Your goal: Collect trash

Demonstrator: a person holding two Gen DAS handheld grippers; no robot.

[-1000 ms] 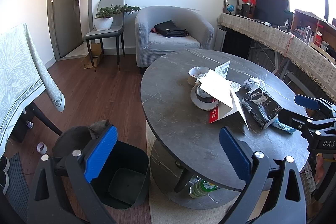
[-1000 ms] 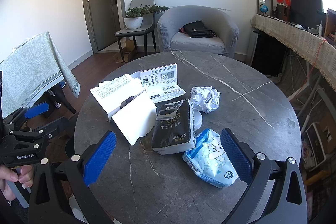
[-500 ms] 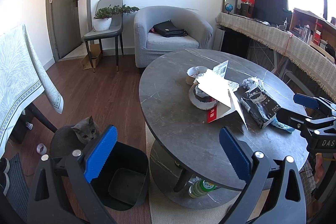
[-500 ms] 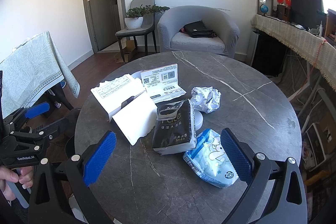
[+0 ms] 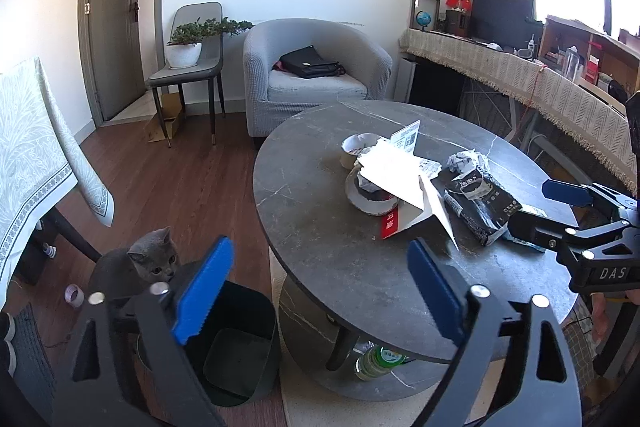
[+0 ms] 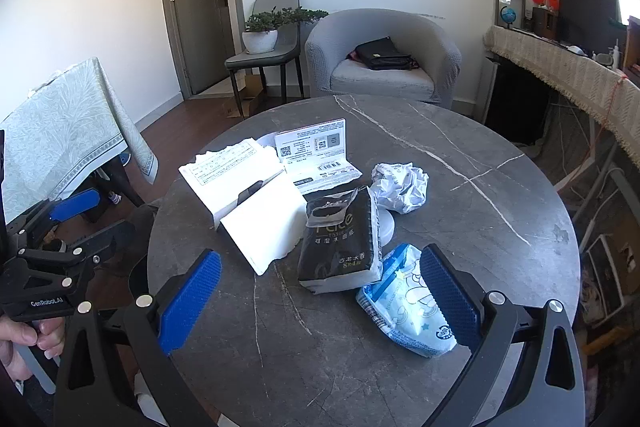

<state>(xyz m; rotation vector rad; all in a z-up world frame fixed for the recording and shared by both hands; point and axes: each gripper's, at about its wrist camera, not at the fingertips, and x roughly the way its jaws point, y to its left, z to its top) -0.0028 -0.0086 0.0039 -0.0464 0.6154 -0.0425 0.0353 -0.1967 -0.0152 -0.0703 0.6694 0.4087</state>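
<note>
Trash lies on the round grey table (image 6: 460,147): a torn white box (image 6: 248,195), a black tissue pack (image 6: 340,247), a blue-white wipes pack (image 6: 400,307) and a crumpled paper ball (image 6: 400,183). My right gripper (image 6: 320,297) hangs open over the table's near side, with the wipes pack just inside its right finger and untouched. My left gripper (image 5: 320,287) is off the table's left edge, its jaws closing on nothing. A dark bin (image 5: 236,343) stands on the floor below it. The left wrist view also shows the box (image 5: 400,179) and tissue pack (image 5: 480,203).
A grey cat (image 5: 148,263) sits against the bin's far side. A tape roll (image 5: 358,147) stands on the table behind the box. A green bottle (image 5: 376,361) lies under the table. A cloth-covered table (image 5: 32,147) stands left, an armchair (image 5: 316,79) behind.
The left gripper's jaws have drawn a little closer together. The cat has lifted its head and come up beside the bin. The right gripper and the trash have not moved.
</note>
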